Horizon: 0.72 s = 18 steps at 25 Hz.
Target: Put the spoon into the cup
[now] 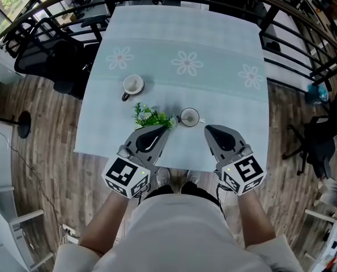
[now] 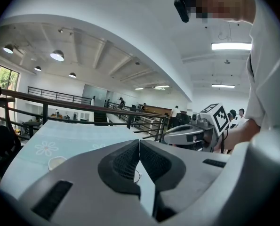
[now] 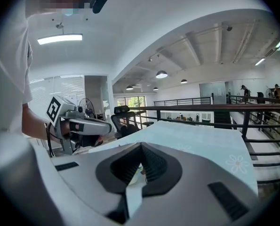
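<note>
Two white cups stand on the pale blue flowered tablecloth (image 1: 213, 44). One cup (image 1: 133, 85) is left of centre and also shows in the left gripper view (image 2: 56, 162). The other cup (image 1: 189, 117) stands near the front edge, beside a small green plant (image 1: 151, 117). I cannot make out a spoon in any view. My left gripper (image 1: 166, 127) (image 2: 139, 142) is shut and empty, its tip by the plant. My right gripper (image 1: 207, 128) (image 3: 140, 146) is shut and empty, just right of the near cup. A bit of white cup and green (image 3: 137, 171) shows behind its jaws.
The table's front edge (image 1: 174, 166) lies right under both grippers. Dark railings (image 1: 293, 33) run round the table's back and right. Black office chairs (image 1: 49, 58) stand at its left on the wooden floor. Each gripper sees the other alongside: the right gripper (image 2: 191, 134), the left gripper (image 3: 83, 125).
</note>
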### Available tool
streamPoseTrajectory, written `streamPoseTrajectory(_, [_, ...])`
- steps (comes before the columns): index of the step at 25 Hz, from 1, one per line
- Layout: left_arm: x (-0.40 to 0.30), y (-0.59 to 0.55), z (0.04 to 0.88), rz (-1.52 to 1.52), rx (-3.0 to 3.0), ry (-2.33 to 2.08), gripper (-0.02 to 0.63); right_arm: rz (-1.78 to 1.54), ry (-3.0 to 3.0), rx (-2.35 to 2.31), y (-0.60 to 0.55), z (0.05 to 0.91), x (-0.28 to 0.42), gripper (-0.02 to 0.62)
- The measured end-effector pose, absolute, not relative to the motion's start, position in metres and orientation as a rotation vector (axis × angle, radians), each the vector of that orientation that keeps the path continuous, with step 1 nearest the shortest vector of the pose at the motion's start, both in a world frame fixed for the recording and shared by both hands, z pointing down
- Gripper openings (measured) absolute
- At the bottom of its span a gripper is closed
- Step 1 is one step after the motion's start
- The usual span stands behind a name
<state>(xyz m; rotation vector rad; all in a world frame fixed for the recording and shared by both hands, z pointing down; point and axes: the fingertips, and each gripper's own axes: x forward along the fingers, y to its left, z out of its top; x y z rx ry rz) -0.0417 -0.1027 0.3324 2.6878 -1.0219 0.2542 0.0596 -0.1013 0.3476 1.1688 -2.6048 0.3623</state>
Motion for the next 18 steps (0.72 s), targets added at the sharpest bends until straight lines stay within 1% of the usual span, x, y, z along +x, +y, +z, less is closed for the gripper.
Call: streamPoseTrajectory(18, [-0.0348,-0.1048,0.3373,0.259,2.674,-1.035,0.021,0.360,-2.602,1.112,-0.1040,0.3547,0.0615,0.023])
